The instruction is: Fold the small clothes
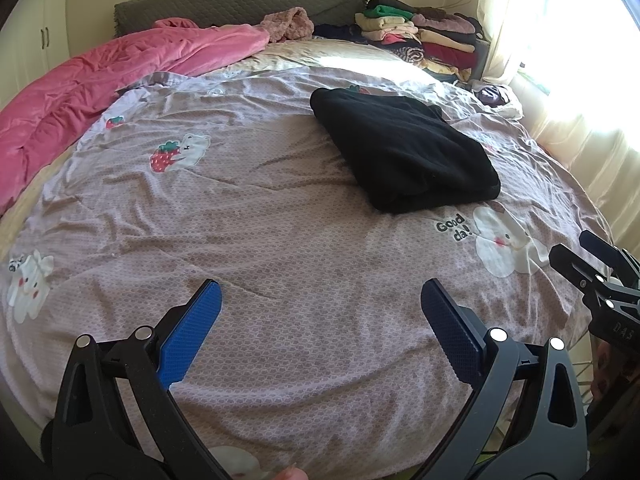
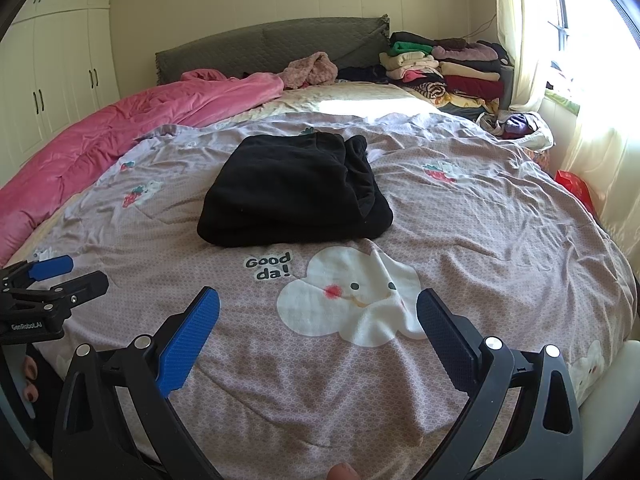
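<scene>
A black garment (image 1: 404, 152) lies folded into a thick rectangle on the mauve printed bedspread (image 1: 260, 240), right of centre in the left wrist view and centred in the right wrist view (image 2: 292, 192). My left gripper (image 1: 320, 300) is open and empty, hovering over bare bedspread well short of the garment; it also shows at the left edge of the right wrist view (image 2: 76, 272). My right gripper (image 2: 318, 308) is open and empty above the white cartoon print (image 2: 356, 296), near the bed's front edge; it appears at the right edge of the left wrist view (image 1: 580, 252).
A pink quilt (image 1: 92, 92) lies bunched along the left side of the bed. Stacks of folded clothes (image 2: 444, 68) sit at the back right by the green headboard (image 2: 260, 48). A curtained window (image 2: 580, 60) is at the right, white wardrobes (image 2: 52, 76) at the left.
</scene>
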Tool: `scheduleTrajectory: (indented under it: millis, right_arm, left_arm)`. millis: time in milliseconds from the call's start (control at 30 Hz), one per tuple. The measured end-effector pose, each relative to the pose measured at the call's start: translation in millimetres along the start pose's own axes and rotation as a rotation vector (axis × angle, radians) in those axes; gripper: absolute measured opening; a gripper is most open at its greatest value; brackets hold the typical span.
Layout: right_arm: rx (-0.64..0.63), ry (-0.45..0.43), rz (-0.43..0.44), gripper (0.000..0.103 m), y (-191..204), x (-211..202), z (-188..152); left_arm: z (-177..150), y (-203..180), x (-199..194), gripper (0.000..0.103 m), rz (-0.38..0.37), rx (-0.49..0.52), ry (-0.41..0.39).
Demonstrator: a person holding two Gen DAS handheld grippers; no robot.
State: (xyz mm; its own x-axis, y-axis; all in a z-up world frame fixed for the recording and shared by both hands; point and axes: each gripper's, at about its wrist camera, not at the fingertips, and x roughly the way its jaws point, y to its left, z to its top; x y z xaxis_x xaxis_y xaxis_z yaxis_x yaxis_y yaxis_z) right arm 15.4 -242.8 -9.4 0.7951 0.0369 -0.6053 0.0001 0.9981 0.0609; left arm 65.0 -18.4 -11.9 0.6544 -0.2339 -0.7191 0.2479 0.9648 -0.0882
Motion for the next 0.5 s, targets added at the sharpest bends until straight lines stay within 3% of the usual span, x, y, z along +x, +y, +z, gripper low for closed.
scheduleTrajectory:
  millis: [500]
  right_arm:
    - [0.024, 0.001, -0.02, 0.098, -6.0, -1.5, 1.0]
  left_arm:
    - [-1.5, 6.6, -3.0, 0.094, -0.008, 0.01, 0.0]
